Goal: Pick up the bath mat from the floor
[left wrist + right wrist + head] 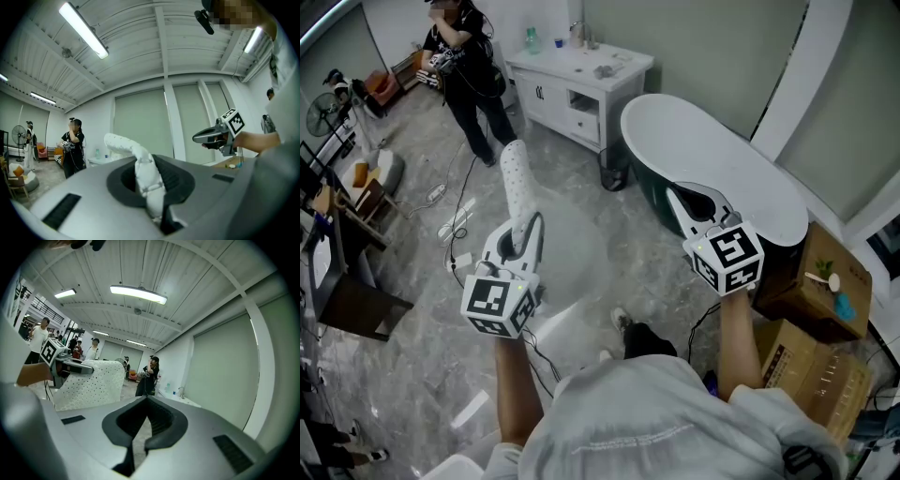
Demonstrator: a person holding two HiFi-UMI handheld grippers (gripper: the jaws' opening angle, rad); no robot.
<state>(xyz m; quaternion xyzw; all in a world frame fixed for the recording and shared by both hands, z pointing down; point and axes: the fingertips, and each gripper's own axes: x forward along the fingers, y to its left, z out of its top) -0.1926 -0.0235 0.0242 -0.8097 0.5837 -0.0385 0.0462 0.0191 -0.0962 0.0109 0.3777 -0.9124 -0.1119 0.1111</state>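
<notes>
The left tongs (157,208) are clamped on the white, soft, dotted bath mat (140,164), which is held up above the grey marble floor (412,375). The right tongs (139,439) are together and empty. I think a firm grip and a steady lift are needed, because the limp mat could slip out.

Your left gripper (523,240) holds the bath mat (516,183) upright at 11 o'clock; your right gripper (692,201) hovers over the bathtub (722,155).
</notes>
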